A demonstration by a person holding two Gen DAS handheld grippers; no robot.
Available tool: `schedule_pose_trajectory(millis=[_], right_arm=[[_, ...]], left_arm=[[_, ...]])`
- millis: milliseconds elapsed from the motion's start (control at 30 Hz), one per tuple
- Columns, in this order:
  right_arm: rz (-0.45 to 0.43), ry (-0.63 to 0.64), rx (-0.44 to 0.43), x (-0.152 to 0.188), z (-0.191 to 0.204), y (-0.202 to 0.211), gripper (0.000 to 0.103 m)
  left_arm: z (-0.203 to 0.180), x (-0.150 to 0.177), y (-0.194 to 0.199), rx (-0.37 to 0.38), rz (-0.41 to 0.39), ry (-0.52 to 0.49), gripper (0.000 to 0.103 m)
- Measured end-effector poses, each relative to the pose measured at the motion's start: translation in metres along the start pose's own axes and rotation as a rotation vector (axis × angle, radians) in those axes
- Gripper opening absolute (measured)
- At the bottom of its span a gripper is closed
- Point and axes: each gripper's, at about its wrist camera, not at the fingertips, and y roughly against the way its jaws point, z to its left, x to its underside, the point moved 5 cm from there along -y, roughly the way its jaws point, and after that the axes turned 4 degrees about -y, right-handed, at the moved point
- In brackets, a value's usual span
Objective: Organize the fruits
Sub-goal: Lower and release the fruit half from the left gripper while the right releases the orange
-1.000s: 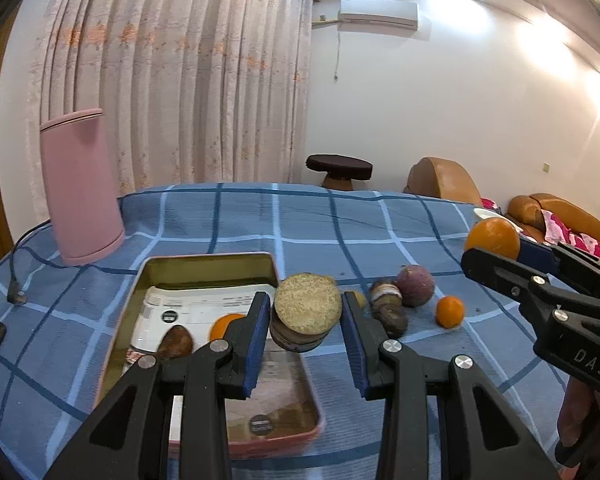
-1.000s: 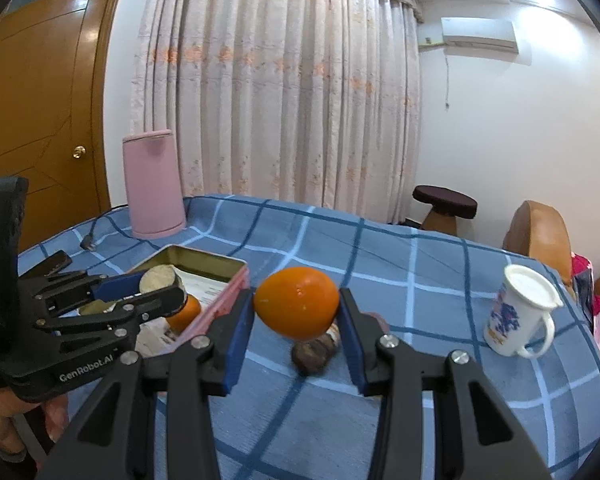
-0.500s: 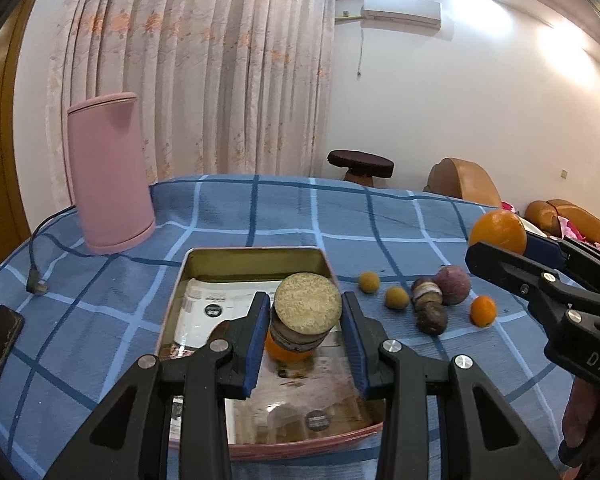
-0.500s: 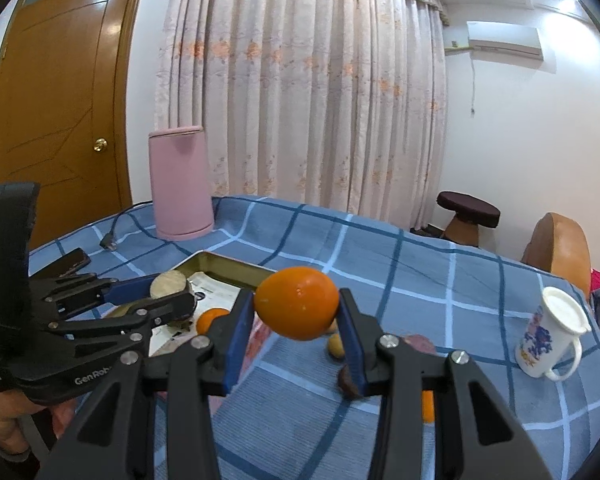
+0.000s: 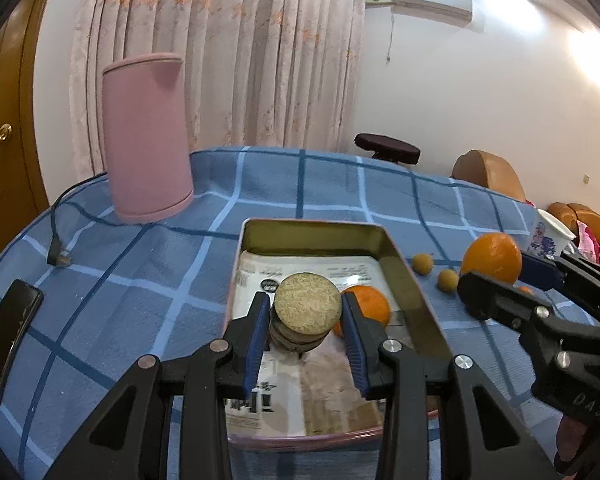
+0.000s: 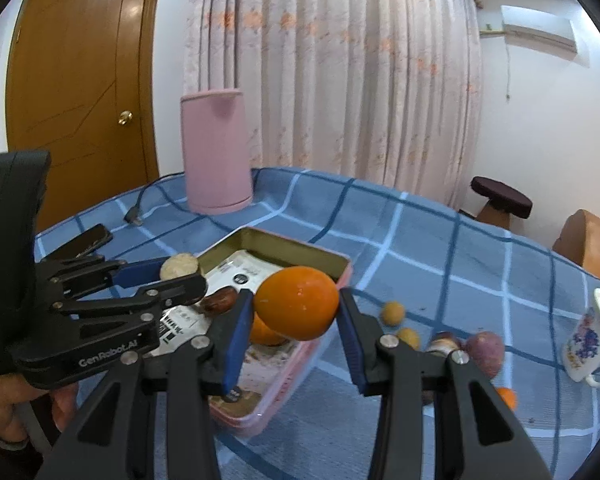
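A round, tan, rough-topped fruit (image 5: pixel 307 307) was clamped by the left gripper (image 5: pixel 305 320) above the tin tray (image 5: pixel 400 276). A large orange (image 6: pixel 297 302) was gripped by the right gripper (image 6: pixel 296 320) over the tray's right rim. A smaller orange (image 5: pixel 366 304) lay inside. Only the right wrist view showed the brown fruit (image 6: pixel 220 299) in the tray and the purple fruit (image 6: pixel 485 352) on the counter (image 6: pixel 420 240).

I count three oranges (image 6: pixel 297 303), two small yellow fruits (image 6: pixel 393 313), one tin tray (image 6: pixel 284 242), one mug (image 6: pixel 592 340), one pink kettle (image 6: pixel 216 152).
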Motion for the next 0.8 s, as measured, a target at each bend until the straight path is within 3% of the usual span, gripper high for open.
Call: schedule_pose_trajectory(millis=[800], right_arm=[[0.161, 0.057, -0.066, 0.028, 0.028, -0.045, 0.045]], left_arm=[[0.011, 0.012, -0.016, 0.002, 0.075, -0.013, 0.038]])
